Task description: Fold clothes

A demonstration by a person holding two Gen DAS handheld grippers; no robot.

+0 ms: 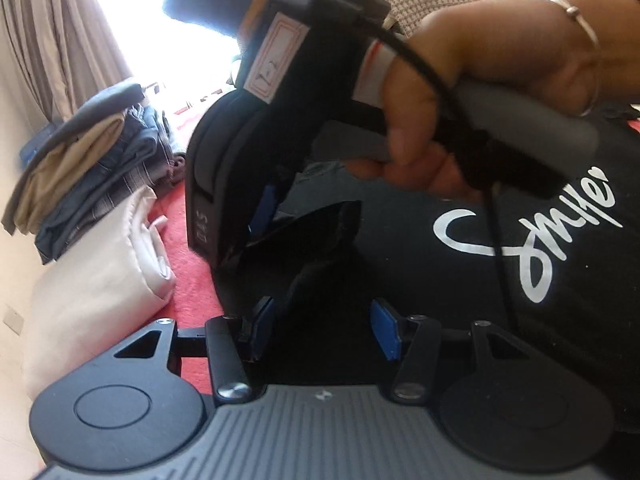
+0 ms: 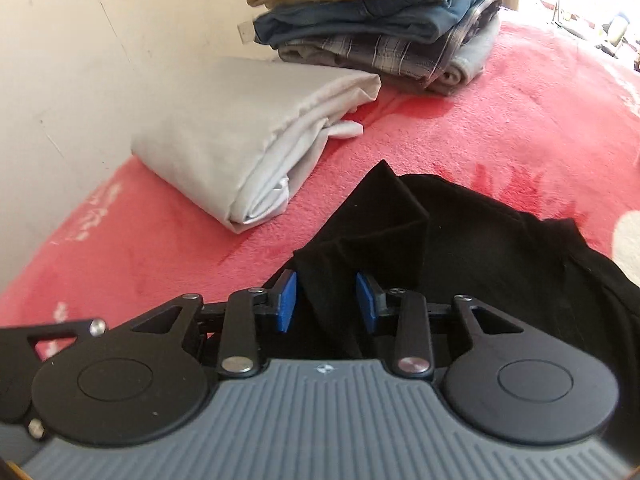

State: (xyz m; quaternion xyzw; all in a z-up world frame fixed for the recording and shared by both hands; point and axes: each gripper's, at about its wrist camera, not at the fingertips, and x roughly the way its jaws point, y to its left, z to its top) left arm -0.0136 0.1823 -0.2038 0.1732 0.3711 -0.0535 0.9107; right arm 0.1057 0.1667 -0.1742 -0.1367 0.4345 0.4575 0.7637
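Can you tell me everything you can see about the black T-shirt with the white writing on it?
The black T-shirt looks like soft knit cloth and lies spread on the fuzzy red blanket. Curly white writing runs across it, seemingly "Smile", though the last letters are unclear. In the right wrist view a sleeve or corner is folded up into a point. Cloth lies between the blue pads of both grippers, the left gripper and the right gripper, but the pads stand apart and do not pinch it. The folded white cloth nearby does not touch it.

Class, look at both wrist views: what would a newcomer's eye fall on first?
The black T-shirt with white script lies on the red blanket, under both grippers. In the left wrist view a hand holding the right gripper fills the middle. By the wall sit a folded white sheet and a stack of folded clothes.
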